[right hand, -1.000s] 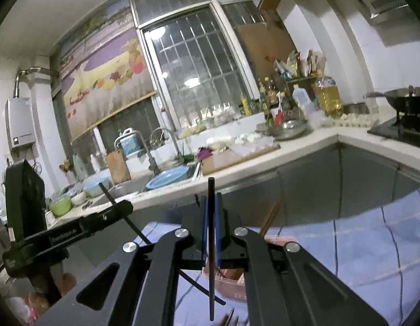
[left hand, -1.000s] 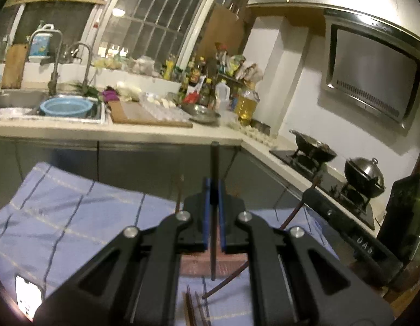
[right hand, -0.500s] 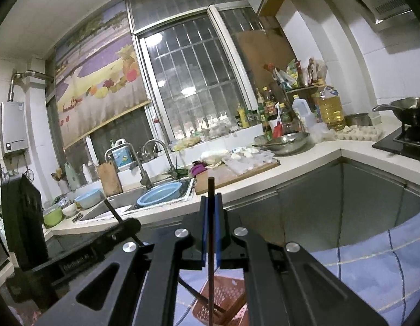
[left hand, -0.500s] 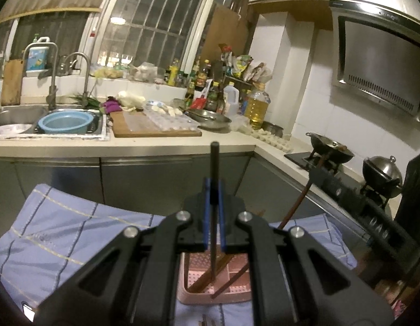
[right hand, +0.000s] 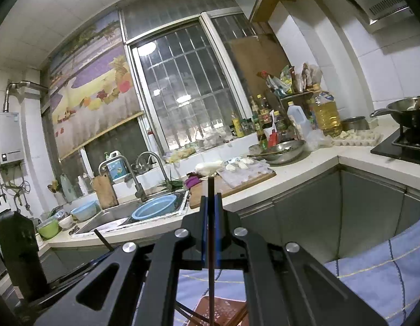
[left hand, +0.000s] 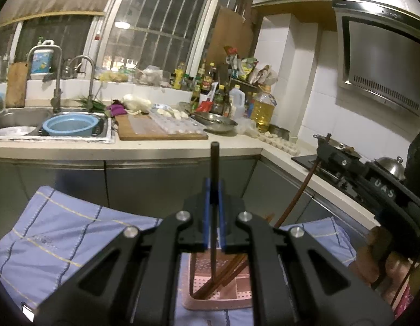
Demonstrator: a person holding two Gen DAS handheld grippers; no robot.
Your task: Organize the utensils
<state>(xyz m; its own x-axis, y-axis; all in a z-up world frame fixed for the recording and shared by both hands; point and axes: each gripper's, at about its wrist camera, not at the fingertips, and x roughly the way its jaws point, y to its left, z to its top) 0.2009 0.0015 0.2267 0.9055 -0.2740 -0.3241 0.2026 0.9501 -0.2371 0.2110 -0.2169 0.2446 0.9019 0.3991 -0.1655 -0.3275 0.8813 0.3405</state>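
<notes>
Fingers (left hand: 207,214) of both our grippers pinch upright chopsticks (left hand: 214,190), poised directly above the pink holder (left hand: 218,293) on the blue-clothed tabletop (left hand: 60,233).

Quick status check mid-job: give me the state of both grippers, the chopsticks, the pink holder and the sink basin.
left gripper: shut on a dark chopstick, upright
right gripper: shut on a dark chopstick, upright
pink utensil holder: on the blue cloth, brown chopsticks leaning inside
blue basin: in the sink, looks empty
</notes>
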